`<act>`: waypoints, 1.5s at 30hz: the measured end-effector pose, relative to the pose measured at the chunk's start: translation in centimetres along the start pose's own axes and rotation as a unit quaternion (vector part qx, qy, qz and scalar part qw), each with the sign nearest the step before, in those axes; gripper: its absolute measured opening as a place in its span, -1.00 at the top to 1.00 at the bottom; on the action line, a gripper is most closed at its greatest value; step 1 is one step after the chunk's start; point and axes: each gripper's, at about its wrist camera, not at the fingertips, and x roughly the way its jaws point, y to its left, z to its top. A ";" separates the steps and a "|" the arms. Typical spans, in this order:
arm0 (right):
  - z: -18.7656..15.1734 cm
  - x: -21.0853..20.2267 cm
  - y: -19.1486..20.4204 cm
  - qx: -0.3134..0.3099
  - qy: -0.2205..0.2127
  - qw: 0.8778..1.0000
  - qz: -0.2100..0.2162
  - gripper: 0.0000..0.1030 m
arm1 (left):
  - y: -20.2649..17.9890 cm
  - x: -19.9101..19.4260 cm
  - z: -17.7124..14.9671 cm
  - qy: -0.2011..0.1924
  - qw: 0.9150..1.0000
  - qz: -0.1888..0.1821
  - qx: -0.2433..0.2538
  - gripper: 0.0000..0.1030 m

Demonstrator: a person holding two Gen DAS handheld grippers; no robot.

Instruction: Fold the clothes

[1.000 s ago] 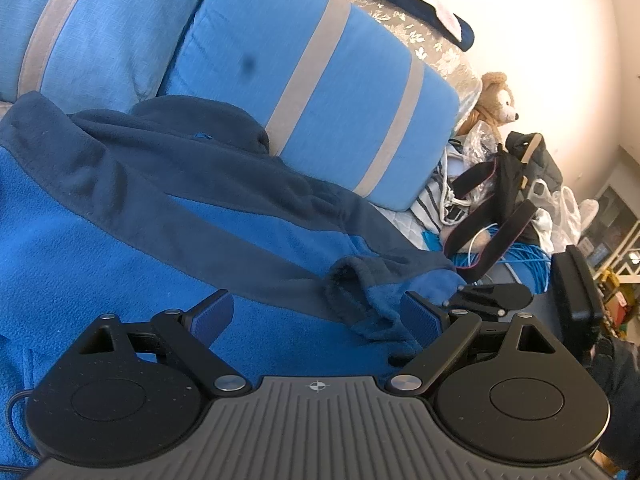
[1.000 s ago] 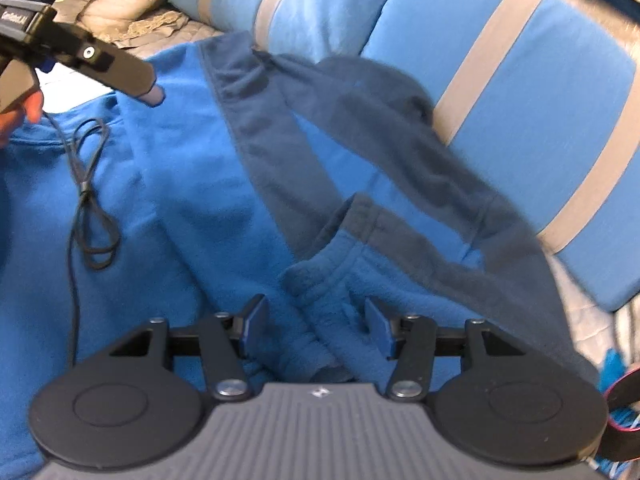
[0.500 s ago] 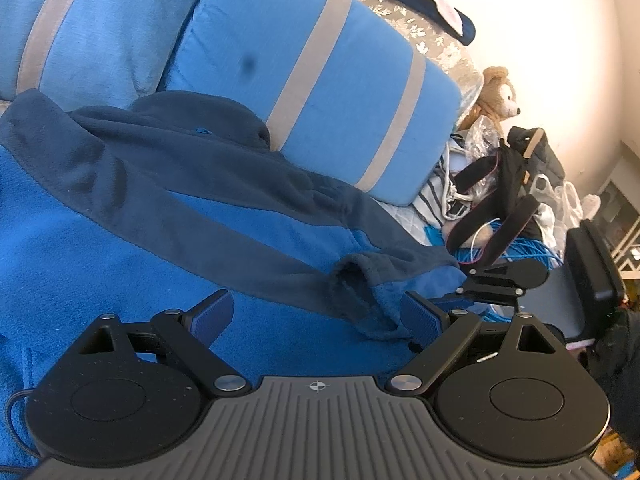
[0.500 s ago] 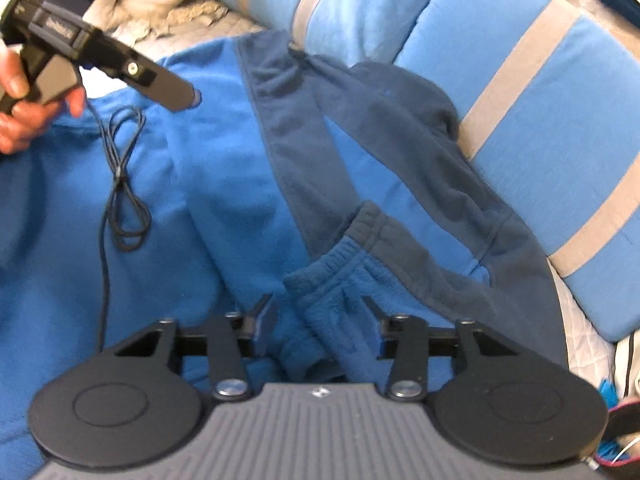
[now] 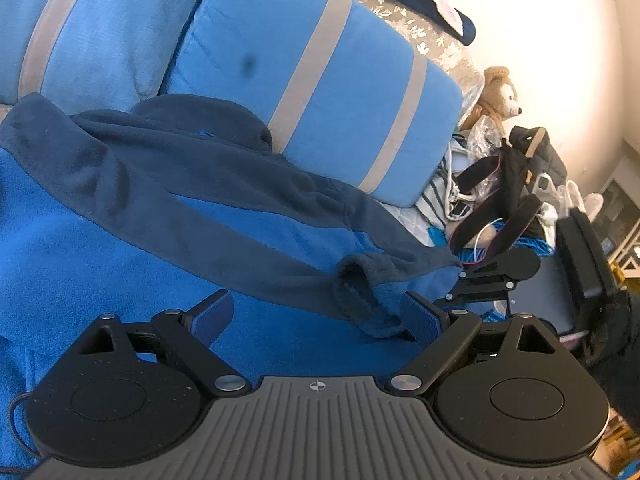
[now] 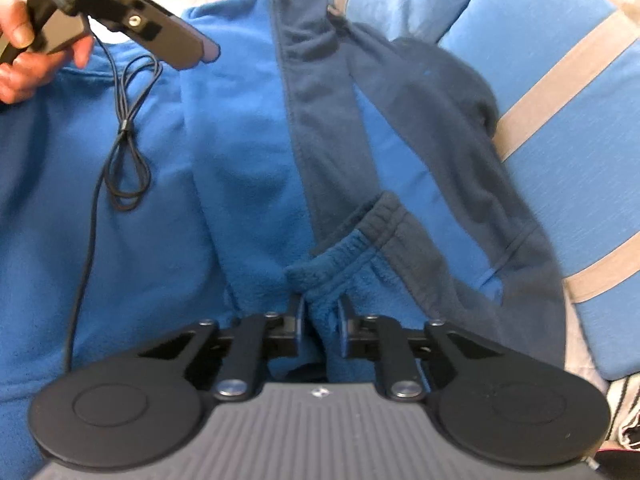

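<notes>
Narrowing since half a second ago, the right gripper (image 6: 321, 322) is pinching the fleece's cuff (image 6: 340, 252). Leftward, the left gripper (image 5: 316, 316) is hovering wide open. Spreading across the bed, the blue fleece (image 5: 120, 248) seems only partly folded. Striped pillows (image 5: 320, 92) are crowding its hood; a cable (image 6: 128, 160) is lying across it.

Left view: from my left claw (image 5: 316, 316), low, close over the fleece (image 5: 120, 248).
Right view: from my right claw (image 6: 322, 316), facing the pillows (image 6: 560, 92).
Shared: the sleeve cuff (image 5: 360, 292).
</notes>
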 end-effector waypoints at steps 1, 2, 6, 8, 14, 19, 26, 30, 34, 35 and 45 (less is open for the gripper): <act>-0.1 -0.3 0.3 0.000 -0.009 1.000 -0.013 0.73 | 0.1 0.0 0.1 0.000 1.000 0.000 -0.003 -0.78; -0.3 -0.8 0.6 -0.001 -0.019 0.999 -0.029 0.74 | 0.2 -0.1 0.2 0.000 1.000 0.000 -0.011 -0.78; -0.7 -2.4 2.5 -0.026 -0.061 0.992 -0.107 0.76 | 0.5 -0.1 1.2 0.017 0.998 -0.011 -0.054 -0.78; -0.9 -3.1 3.7 -0.047 -0.079 0.985 -0.149 0.76 | 0.0 -0.2 2.1 0.022 0.997 -0.023 -0.074 -0.78; -0.9 -3.4 5.9 -0.084 -0.112 0.967 -0.215 0.76 | -2.2 1.5 4.8 0.052 0.983 -0.069 -0.163 -0.78; -0.5 -3.4 6.4 -0.068 -0.131 0.960 -0.236 0.76 | -2.7 5.6 4.0 0.099 0.955 -0.104 -0.262 -0.78; -0.4 -3.4 7.4 -0.067 -0.150 0.950 -0.266 0.76 | -2.9 10.7 1.3 0.139 0.910 -0.143 -0.363 -0.76; -0.5 -3.4 8.3 -0.077 -0.159 0.942 -0.284 0.76 | -2.5 12.0 0.5 0.135 0.895 -0.146 -0.400 -0.40; -0.6 -3.3 9.2 -0.087 -0.168 0.935 -0.301 0.76 | -2.2 11.6 1.0 0.129 0.900 -0.127 -0.396 0.07; -0.7 -3.3 9.4 -0.092 -0.169 0.933 -0.304 0.76 | -2.2 11.5 1.1 0.127 0.903 -0.123 -0.392 0.11; -1.3 -3.5 10.4 -0.096 -0.180 0.930 -0.307 0.44 | -3.8 9.4 3.4 0.099 0.935 -0.117 -0.318 0.73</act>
